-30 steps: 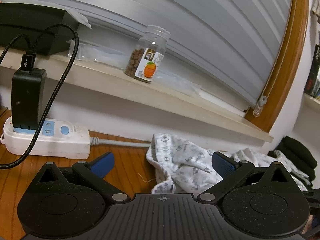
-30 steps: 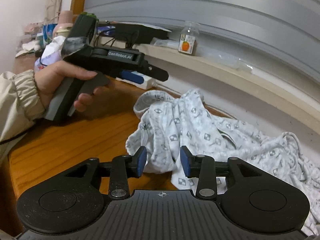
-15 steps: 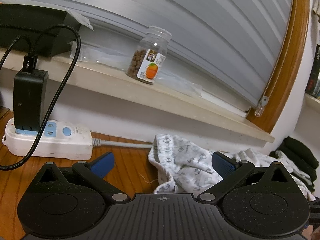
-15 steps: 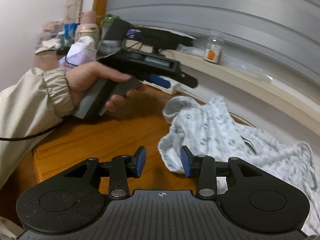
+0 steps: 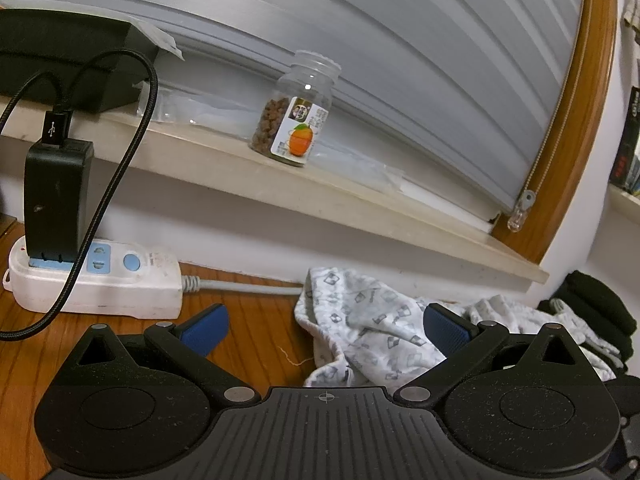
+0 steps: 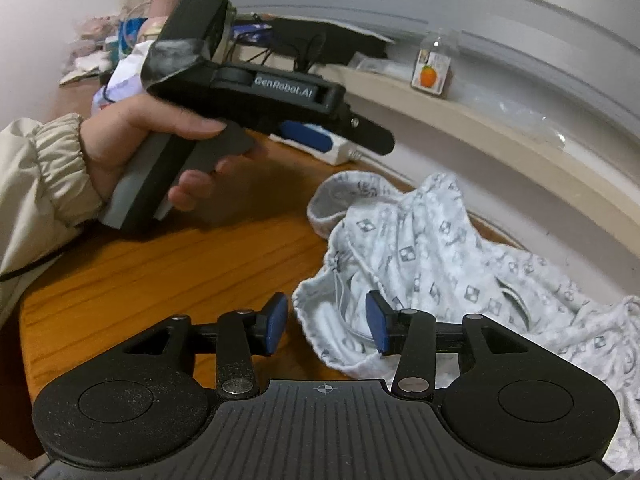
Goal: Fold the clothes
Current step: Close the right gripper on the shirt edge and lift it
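Grippers: left gripper [image 5: 324,326] spread wide, empty; right gripper [image 6: 327,326] opening, straddling printed white garment [image 6: 432,248] hem, not gripping.

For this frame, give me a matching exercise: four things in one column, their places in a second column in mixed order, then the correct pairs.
Things:
1. jar
2. power strip
3. patterned garment
4. black clothes

Places:
A. crumpled on the wooden table, in front of the right tool
B. on the window ledge
C. at the far right, beyond the patterned garment
D. on the table by the wall, with a black charger plugged in

Pairs: 1-B, 2-D, 3-A, 4-C
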A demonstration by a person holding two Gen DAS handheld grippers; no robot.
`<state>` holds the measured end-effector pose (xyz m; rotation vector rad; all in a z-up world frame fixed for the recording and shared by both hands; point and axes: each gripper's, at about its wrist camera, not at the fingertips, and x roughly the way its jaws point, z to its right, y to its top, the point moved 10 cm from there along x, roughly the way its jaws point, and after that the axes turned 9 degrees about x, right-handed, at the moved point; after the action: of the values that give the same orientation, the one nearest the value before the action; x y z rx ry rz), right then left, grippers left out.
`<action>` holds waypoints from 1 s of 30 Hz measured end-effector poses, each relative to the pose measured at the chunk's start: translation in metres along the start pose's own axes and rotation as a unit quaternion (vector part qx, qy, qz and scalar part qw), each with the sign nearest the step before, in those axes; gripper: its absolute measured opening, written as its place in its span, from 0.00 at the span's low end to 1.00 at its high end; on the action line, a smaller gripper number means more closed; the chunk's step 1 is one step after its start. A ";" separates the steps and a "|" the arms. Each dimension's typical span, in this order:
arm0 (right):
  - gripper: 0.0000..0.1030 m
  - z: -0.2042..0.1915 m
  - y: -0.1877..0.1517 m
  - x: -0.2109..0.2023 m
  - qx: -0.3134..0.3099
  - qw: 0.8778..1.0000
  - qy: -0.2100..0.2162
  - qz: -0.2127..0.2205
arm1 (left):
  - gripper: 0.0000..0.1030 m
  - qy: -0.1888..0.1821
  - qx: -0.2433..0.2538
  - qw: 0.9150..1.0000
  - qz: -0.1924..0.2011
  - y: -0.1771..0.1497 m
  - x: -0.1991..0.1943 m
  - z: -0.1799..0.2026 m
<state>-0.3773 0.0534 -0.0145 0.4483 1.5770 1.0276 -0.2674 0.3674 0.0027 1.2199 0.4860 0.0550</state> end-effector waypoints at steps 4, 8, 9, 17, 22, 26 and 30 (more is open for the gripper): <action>0.30 0.004 -0.003 0.003 0.010 1.000 0.013 -0.009 | 1.00 -0.003 0.006 1.000 -0.004 0.001 0.003 0.002; 0.08 0.006 -0.008 0.003 0.020 0.999 0.041 -0.022 | 1.00 -0.007 -0.005 0.999 -0.033 0.005 0.018 0.005; 0.08 0.005 -0.010 0.001 0.024 0.998 0.052 -0.021 | 1.00 -0.011 -0.004 0.999 -0.038 0.008 0.021 0.007; 0.06 -0.010 -0.004 -0.043 0.061 0.989 0.132 0.011 | 0.99 0.009 -0.003 0.991 -0.134 0.005 0.061 0.006; 0.06 -0.022 -0.002 -0.064 0.054 0.987 0.149 0.027 | 0.97 0.006 -0.010 0.988 -0.155 -0.001 0.073 0.006; 0.06 -0.033 -0.001 -0.077 0.054 0.984 0.167 0.037 | 0.56 -0.009 -0.003 0.986 -0.166 -0.008 0.079 0.011; 0.06 -0.045 -0.004 -0.082 0.058 0.979 0.191 0.035 | 0.11 -0.012 0.035 0.988 -0.148 0.003 0.066 0.022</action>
<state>-0.3948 -0.0265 0.0300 0.4034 1.9826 1.1256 -0.1989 0.3691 -0.0108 1.2046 0.6482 -0.2313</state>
